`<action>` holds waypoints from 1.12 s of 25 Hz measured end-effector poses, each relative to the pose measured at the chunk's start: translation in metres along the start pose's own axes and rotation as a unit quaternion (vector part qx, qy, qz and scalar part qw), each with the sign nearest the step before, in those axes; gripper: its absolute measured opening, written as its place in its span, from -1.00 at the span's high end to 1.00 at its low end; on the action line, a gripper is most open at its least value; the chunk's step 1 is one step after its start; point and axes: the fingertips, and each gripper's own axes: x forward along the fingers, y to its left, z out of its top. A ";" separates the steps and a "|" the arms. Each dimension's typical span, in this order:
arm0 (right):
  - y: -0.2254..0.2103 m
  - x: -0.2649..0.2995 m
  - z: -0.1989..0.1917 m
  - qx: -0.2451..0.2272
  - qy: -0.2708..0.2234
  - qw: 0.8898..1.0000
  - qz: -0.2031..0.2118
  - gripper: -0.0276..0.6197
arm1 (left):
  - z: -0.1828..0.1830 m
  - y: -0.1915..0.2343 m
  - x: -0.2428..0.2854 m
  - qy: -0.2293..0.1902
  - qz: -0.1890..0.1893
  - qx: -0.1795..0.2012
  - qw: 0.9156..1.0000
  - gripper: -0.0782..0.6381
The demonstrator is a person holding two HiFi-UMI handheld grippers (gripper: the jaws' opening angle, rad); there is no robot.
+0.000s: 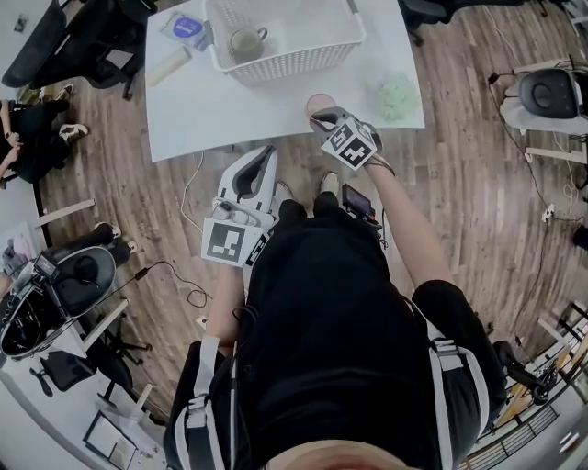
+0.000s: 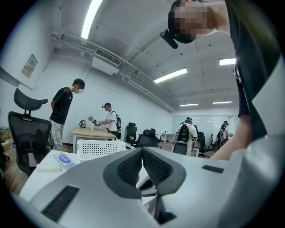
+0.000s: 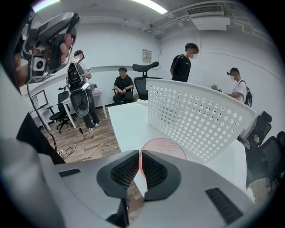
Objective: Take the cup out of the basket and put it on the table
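A pink see-through cup (image 1: 321,102) stands or hangs low at the white table's (image 1: 211,119) front edge; whether it touches the top I cannot tell. My right gripper (image 1: 318,118) is shut on its near rim. In the right gripper view the pads pinch the cup's wall (image 3: 167,146) right in front of the white perforated basket (image 3: 200,116). The basket (image 1: 299,61) sits at the table's far side and has an olive mug (image 1: 246,42) in it. My left gripper (image 1: 266,154) hovers over the floor short of the table edge, and its jaws (image 2: 141,156) are shut on nothing.
A pale green crumpled cloth (image 1: 395,95) lies on the table right of the cup. A blue-labelled packet (image 1: 188,27) and a white block (image 1: 168,66) lie left of the basket. Office chairs (image 1: 78,41) and cables ring the table; several people stand or sit further off.
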 end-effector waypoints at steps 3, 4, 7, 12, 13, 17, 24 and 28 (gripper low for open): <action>0.000 0.008 -0.001 0.002 0.008 1.000 0.005 0.81 | 0.000 0.001 0.000 0.001 0.002 0.000 1.000 0.73; 0.000 0.009 -0.002 0.000 0.012 1.000 0.006 0.81 | 0.000 0.001 0.000 0.000 0.003 0.000 1.000 0.73; -0.001 0.012 -0.005 -0.003 0.015 1.000 0.005 0.81 | 0.001 0.001 0.000 -0.001 0.004 0.000 1.000 0.73; -0.003 0.014 -0.005 -0.007 0.015 1.000 -0.001 0.81 | 0.001 0.005 0.000 0.000 0.006 -0.002 1.000 0.73; -0.003 0.014 -0.003 -0.007 0.012 1.000 -0.002 0.81 | 0.002 0.005 0.000 -0.001 0.006 -0.001 1.000 0.73; -0.004 0.008 0.000 -0.005 -0.002 1.000 -0.007 0.80 | 0.002 0.003 0.001 -0.002 0.006 -0.001 1.000 0.73; -0.006 -0.010 0.009 0.000 -0.028 0.999 -0.022 0.80 | 0.004 0.003 0.006 -0.005 -0.001 0.002 1.000 0.73; -0.011 -0.035 0.030 0.032 -0.081 0.996 -0.037 0.80 | 0.004 0.003 0.008 -0.007 -0.004 0.002 1.000 0.73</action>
